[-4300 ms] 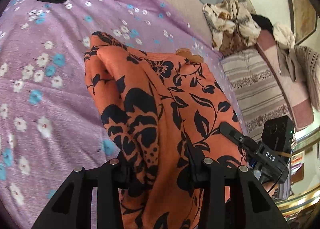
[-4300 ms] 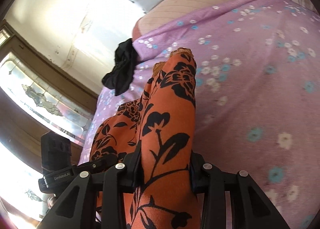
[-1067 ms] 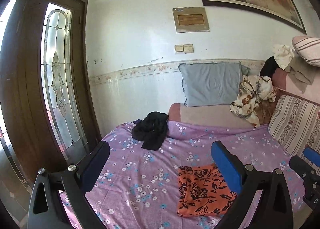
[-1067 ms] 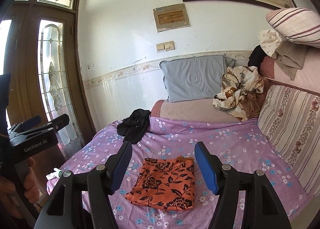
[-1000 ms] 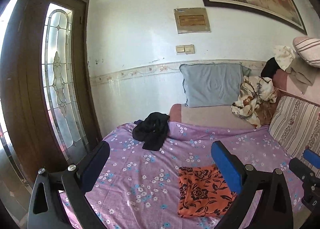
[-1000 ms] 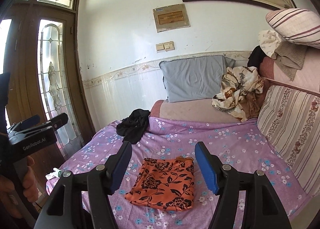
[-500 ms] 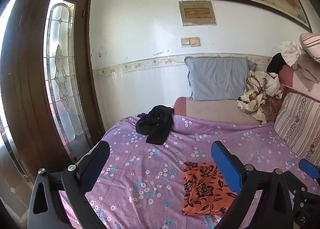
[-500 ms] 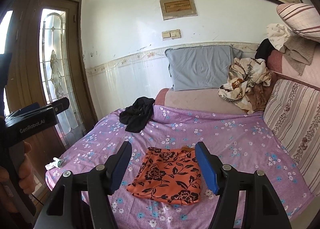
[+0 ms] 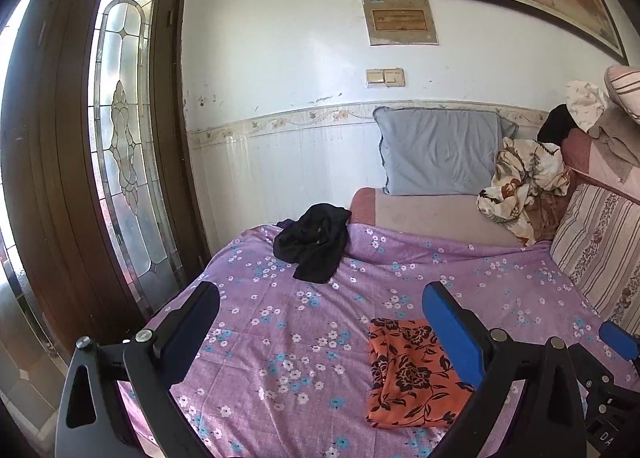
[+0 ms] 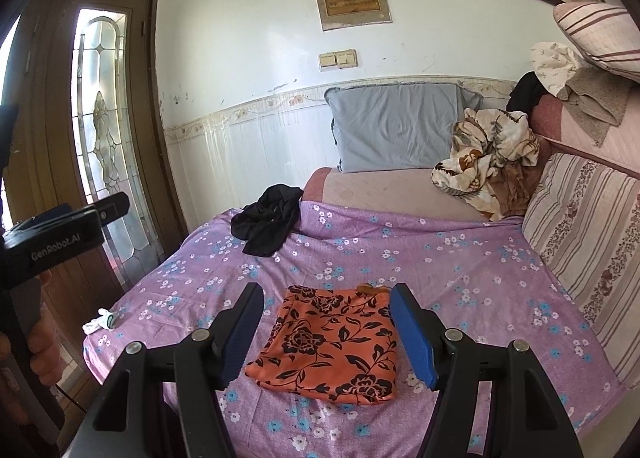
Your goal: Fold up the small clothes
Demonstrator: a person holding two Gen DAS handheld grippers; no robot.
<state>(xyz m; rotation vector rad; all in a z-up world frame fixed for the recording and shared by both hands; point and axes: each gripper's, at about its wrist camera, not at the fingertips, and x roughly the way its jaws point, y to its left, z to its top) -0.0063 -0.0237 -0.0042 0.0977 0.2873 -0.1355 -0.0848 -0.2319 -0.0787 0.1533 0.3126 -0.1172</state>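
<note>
A folded orange black-flowered cloth lies on the bed's purple floral sheet; a crumpled black garment sits near the stained-glass wooden door. The left gripper and the right gripper both gape empty.

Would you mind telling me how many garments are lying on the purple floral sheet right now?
2: a folded orange cloth near the front edge, and a crumpled black garment at the sheet's far left corner. More clothes are heaped beyond the sheet, on the right.
</note>
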